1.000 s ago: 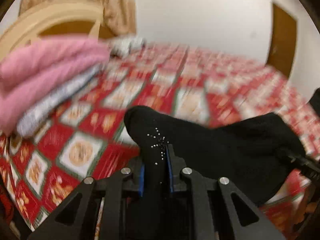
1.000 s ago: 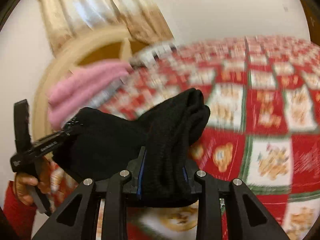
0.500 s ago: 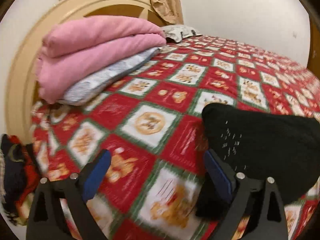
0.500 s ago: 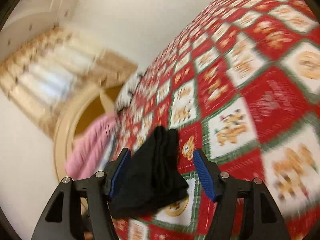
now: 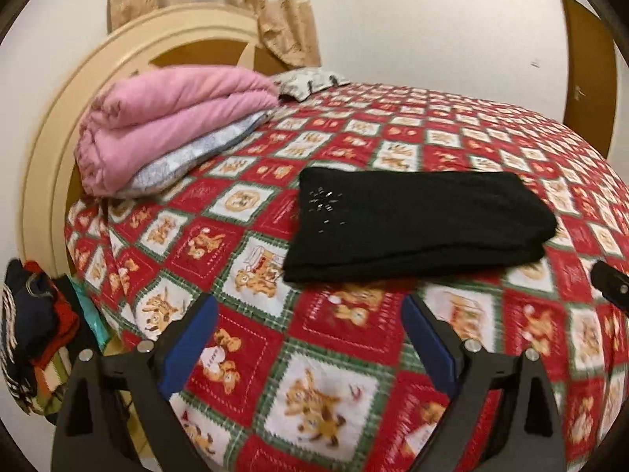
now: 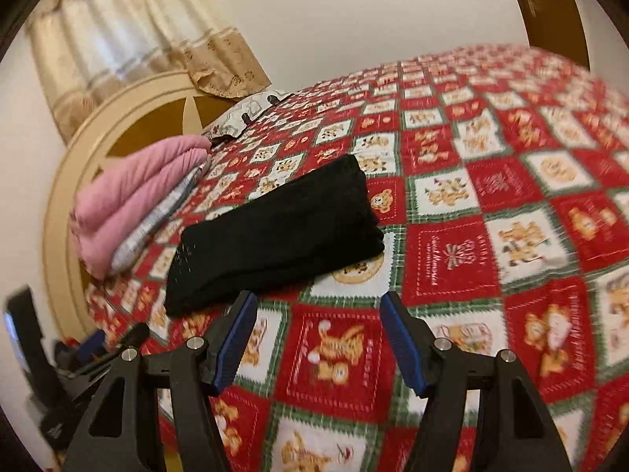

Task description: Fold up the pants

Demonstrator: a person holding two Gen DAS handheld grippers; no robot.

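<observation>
The black pants (image 5: 412, 224) lie folded in a flat rectangle on the red patterned bedspread (image 5: 338, 358); small silver studs show near their left end. They also show in the right wrist view (image 6: 279, 232). My left gripper (image 5: 310, 338) is open and empty, held back from the near edge of the pants. My right gripper (image 6: 318, 334) is open and empty, also short of the pants. The right gripper's tip shows at the right edge of the left wrist view (image 5: 609, 283). The left gripper shows at the lower left of the right wrist view (image 6: 94, 358).
A folded pink blanket (image 5: 173, 118) lies on a grey-white one by the cream headboard (image 5: 51, 149). A patterned pillow (image 5: 310, 82) lies behind it. Clothes are piled (image 5: 31, 338) beside the bed at the left. A brown door (image 5: 585, 67) stands at the far right.
Both grippers have opened and let go of the pants, then drawn back toward the near side of the bed. The pants now lie flat on the bedspread.
</observation>
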